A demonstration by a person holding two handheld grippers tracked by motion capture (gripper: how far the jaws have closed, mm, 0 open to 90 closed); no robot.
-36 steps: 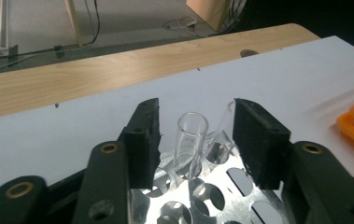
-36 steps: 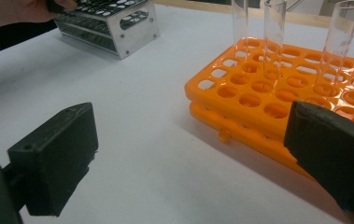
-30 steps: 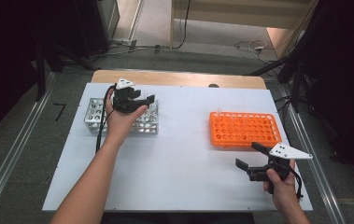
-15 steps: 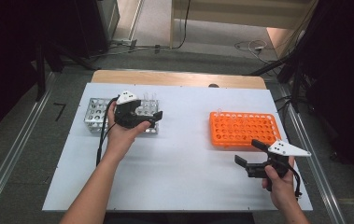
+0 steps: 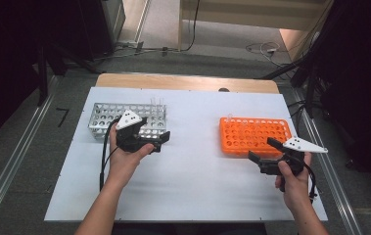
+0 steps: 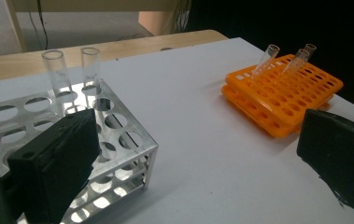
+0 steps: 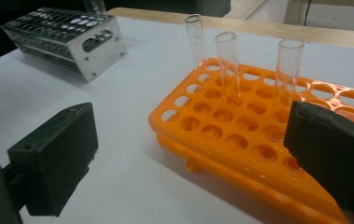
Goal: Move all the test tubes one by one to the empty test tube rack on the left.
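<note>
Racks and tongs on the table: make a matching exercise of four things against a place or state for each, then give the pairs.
Things:
1. metal rack
2. orange rack
3. left tongs
4. right tongs

Places or states:
A. holds three clear tubes
B. open, nothing between them, at the orange rack's near edge
C. holds two clear tubes at its far corner
D. open, nothing between them, beside the metal rack

Pairs: 1-C, 2-A, 3-D, 4-B

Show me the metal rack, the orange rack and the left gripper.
metal rack (image 5: 102,113): high view, top plate with holes.
orange rack (image 5: 255,133): high view, middle of the top grid.
left gripper (image 5: 159,142): high view, between its open jaws.
</note>
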